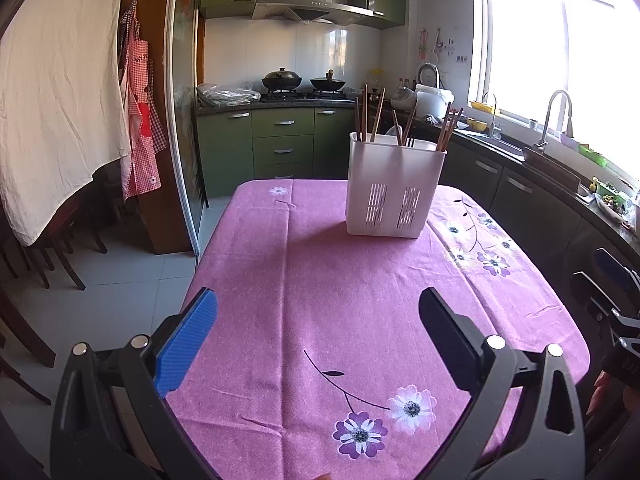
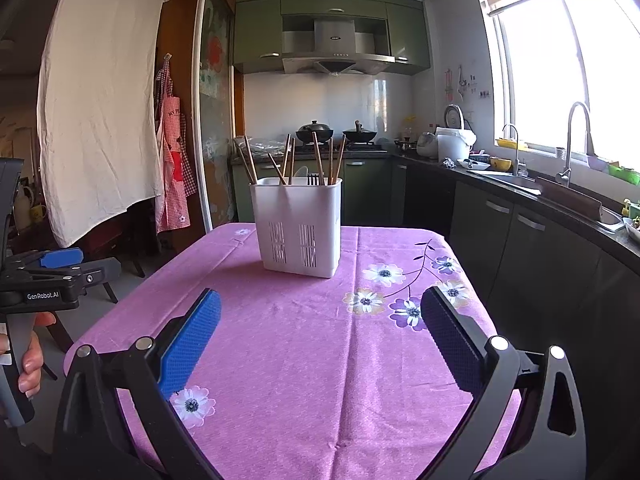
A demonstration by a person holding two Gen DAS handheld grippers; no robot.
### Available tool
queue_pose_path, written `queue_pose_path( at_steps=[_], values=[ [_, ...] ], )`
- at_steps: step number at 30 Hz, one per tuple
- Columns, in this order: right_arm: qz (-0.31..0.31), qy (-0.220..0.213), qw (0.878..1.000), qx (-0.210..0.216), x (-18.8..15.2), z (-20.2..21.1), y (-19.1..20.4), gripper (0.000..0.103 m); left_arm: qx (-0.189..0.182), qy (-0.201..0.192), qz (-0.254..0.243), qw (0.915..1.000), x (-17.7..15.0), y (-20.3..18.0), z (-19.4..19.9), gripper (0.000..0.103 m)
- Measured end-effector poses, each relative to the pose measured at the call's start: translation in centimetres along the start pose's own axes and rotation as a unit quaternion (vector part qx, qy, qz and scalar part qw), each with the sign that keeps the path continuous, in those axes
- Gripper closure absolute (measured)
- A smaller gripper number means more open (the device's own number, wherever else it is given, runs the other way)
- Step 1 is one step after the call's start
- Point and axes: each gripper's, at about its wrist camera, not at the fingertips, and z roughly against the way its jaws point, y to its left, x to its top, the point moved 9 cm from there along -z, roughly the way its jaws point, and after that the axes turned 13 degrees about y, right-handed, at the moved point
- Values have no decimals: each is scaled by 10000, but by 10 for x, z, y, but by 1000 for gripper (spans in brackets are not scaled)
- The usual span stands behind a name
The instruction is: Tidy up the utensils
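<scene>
Only the right wrist view shows a hand (image 2: 30,354) gripping the left gripper (image 2: 60,264); both grippers' fingers spread wide, empty.

White slotted holder (image 2: 298,229) upright on tablecloth (image 2: 320,360), chopsticks (image 2: 318,158) inside (leaning)
</scene>
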Motion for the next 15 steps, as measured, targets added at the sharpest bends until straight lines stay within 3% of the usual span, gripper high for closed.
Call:
queue_pose_path(
  at_steps=[15],
  values=[
    [-1,27,10000,20,-1,-1,0,5,-16,12,4,10000,-1,-2,0,7]
  ],
)
